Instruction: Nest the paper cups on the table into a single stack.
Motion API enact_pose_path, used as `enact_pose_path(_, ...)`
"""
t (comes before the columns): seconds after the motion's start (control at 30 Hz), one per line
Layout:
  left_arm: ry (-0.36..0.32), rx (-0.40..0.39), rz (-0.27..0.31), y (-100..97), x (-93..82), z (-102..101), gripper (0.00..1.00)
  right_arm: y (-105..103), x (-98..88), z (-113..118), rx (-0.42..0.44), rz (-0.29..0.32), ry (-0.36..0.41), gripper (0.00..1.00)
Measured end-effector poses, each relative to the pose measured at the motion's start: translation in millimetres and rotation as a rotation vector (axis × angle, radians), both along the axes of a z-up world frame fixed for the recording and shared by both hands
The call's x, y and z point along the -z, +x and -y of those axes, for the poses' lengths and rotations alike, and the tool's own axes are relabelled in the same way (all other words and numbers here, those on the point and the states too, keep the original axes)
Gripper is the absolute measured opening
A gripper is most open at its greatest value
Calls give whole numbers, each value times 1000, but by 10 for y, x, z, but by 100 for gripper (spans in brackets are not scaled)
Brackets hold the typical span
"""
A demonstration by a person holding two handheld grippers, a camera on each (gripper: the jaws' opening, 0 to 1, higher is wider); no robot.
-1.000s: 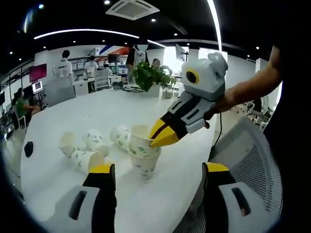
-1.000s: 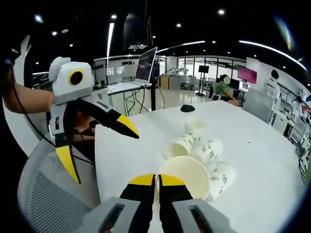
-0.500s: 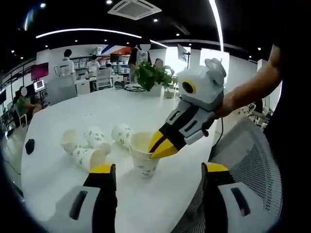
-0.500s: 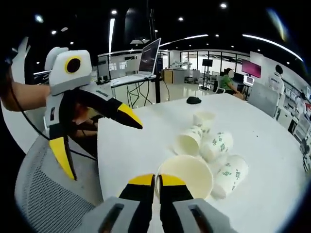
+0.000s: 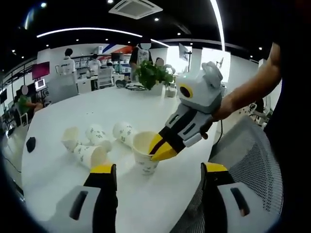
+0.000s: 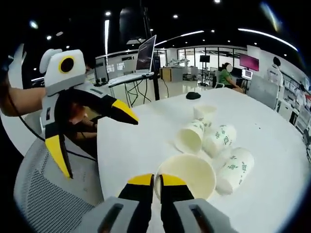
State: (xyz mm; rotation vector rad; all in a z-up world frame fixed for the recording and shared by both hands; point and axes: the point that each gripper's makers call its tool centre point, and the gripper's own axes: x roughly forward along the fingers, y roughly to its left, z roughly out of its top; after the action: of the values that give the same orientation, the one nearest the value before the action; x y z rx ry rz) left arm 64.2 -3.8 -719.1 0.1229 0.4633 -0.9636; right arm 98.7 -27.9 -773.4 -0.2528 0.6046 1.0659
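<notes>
The white table (image 5: 63, 109) carried four loose cups (image 6: 214, 138) lying at about one o'clock of the right gripper (image 6: 156, 180) in the right gripper view. Over the last second the stack (image 5: 145, 154), its rim pinched between the right gripper's closed jaws, had been drawn away from that cluster and set upright nearer the table's edge, so no further cup had been nested yet. The left gripper (image 5: 158, 171) hung with its jaws wide apart and empty, the stack at its twelve o'clock.
</notes>
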Motion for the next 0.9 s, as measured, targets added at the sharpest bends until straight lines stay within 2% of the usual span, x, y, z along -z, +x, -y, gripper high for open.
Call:
enact_pose_path(0.43, 24, -4, -1, 22, 40, -29, 69, 2, -38, 10, -12, 30, -1, 6)
enact_pose_path(0.9, 67, 3, -2, 113, 123, -74, 68, -13, -198, 66, 8, 58, 37, 15)
